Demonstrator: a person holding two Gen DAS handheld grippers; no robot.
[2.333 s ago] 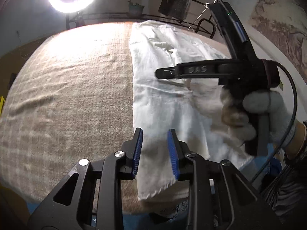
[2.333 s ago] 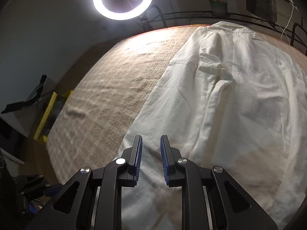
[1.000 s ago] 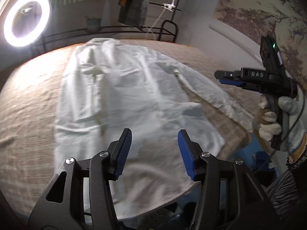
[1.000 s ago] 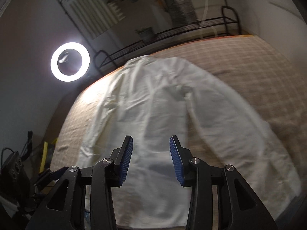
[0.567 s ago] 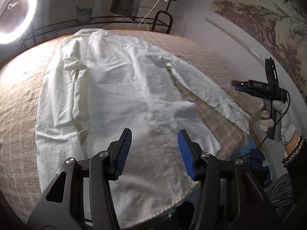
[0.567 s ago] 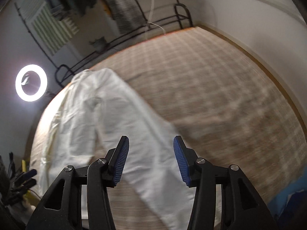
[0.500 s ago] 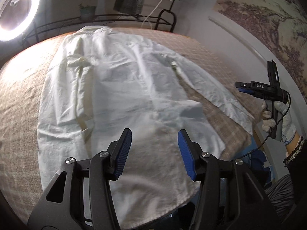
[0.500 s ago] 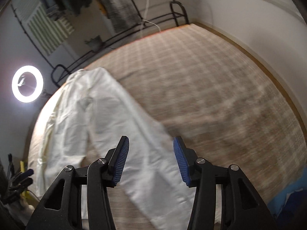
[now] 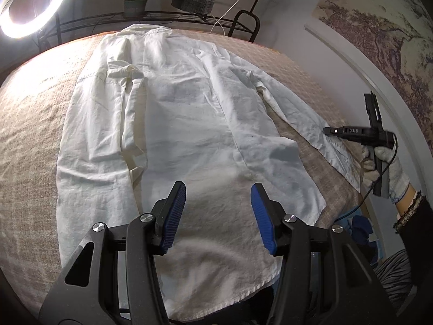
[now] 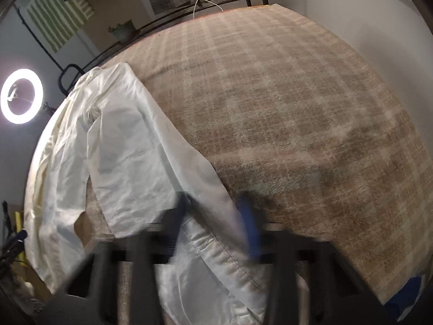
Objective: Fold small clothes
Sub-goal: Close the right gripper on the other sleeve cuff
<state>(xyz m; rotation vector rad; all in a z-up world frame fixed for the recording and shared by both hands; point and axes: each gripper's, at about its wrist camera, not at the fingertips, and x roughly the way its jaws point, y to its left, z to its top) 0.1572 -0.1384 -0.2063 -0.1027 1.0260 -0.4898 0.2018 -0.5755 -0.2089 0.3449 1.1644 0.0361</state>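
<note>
Both pairs of fingers stand wide apart, the left gripper (image 9: 217, 214) above the hem of the white shirt (image 9: 173, 113) spread on the plaid-covered bench (image 10: 284, 103), the right gripper (image 10: 216, 216), blurred, straddling its outstretched sleeve (image 10: 151, 162).

Left gripper (image 9: 217, 216) jaws spread wide, right gripper (image 10: 216, 216) blurred — apparently parted, gloved right hand (image 9: 384, 166) gripping its handle

I see the white shirt (image 9: 178, 124) spread flat on the blanket — one sleeve (image 9: 305, 119) angled outward, creased.
</note>
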